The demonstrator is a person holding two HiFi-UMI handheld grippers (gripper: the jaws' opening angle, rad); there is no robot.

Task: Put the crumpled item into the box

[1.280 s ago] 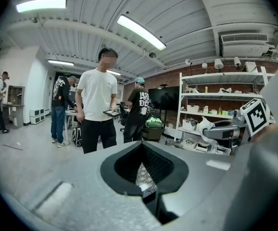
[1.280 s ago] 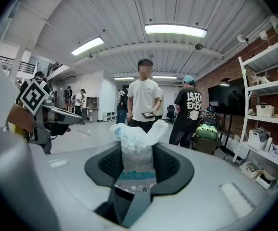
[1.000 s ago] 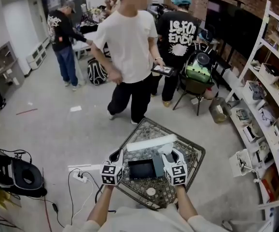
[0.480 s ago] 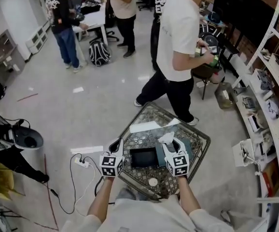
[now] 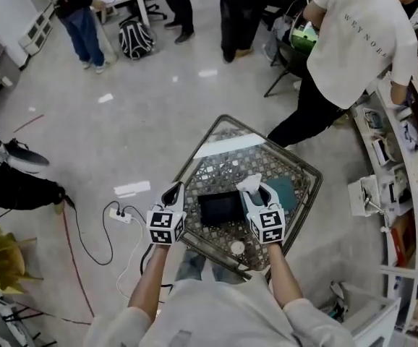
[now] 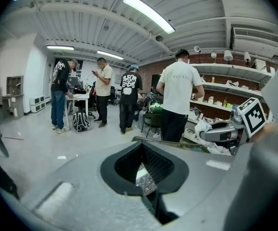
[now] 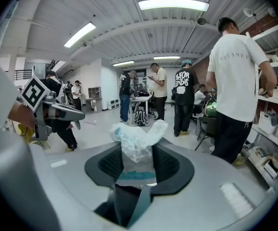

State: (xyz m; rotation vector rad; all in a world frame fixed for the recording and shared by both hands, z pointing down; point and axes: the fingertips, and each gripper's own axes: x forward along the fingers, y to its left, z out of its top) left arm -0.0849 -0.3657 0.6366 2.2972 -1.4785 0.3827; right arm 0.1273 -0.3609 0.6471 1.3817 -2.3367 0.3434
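As I look down through the head view, the right hand-held gripper (image 5: 257, 191) sits at the right side of the black box (image 5: 222, 208). Its jaws are clamped on the crumpled item (image 5: 249, 183), a wad of thin white plastic with teal print. In the right gripper view, the wad fills the gap between the pads and bulges out past the tips toward the far side. It lies just beside the box's far right corner, outside the box. I cannot tell whether it touches the patterned worktop (image 5: 223, 166).

The left hand-held gripper (image 5: 173, 191) is level with the right one, left of the box and apart from it, near the worktop's left edge. Its jaw tips meet with nothing between them. A flat teal object (image 5: 283, 192) lies on the worktop just right of the right hand-held gripper.
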